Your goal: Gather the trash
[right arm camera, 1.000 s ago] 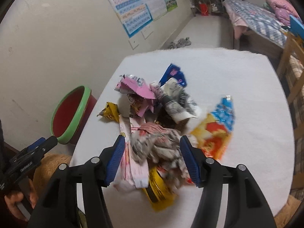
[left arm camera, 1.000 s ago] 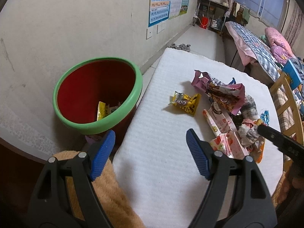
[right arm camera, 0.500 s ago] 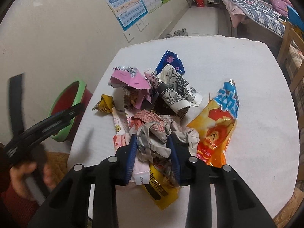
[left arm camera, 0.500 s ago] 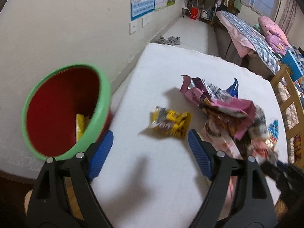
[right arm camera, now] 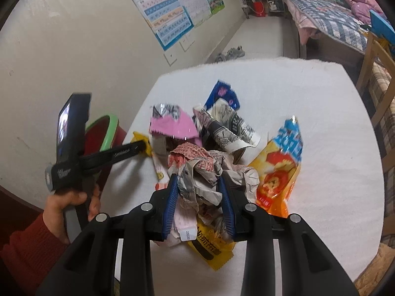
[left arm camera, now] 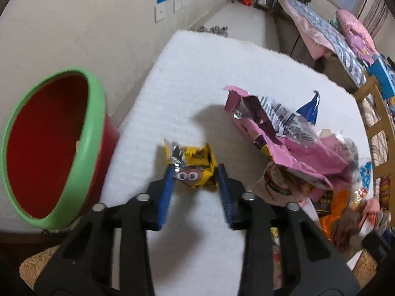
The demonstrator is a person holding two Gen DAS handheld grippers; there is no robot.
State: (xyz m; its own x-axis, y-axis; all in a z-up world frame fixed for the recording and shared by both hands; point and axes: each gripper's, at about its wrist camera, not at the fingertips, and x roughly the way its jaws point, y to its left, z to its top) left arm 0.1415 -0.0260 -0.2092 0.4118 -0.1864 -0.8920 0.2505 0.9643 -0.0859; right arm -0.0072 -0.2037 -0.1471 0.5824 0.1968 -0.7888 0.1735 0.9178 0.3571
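Note:
A small yellow snack wrapper (left arm camera: 195,165) with cartoon eyes lies on the white table (left arm camera: 197,79). My left gripper (left arm camera: 195,172) has closed around it, blue pads at both its sides. A red bin with a green rim (left arm camera: 56,143) stands left of the table. My right gripper (right arm camera: 198,185) is shut on a crumpled grey and red wrapper (right arm camera: 205,172) in the heap of wrappers. The left gripper (right arm camera: 138,148) also shows in the right wrist view, reaching to the yellow wrapper (right arm camera: 139,138).
The heap holds a pink wrapper (right arm camera: 172,125), a blue one (right arm camera: 222,93), a grey printed one (right arm camera: 234,125), an orange bag (right arm camera: 281,172) and a yellow one (right arm camera: 209,246). A wooden chair (right arm camera: 375,69) and a bed (right arm camera: 328,22) stand to the right.
My left gripper moved forward to the yellow wrapper and closed on it. My right gripper closed on the crumpled wrapper and stayed on it.

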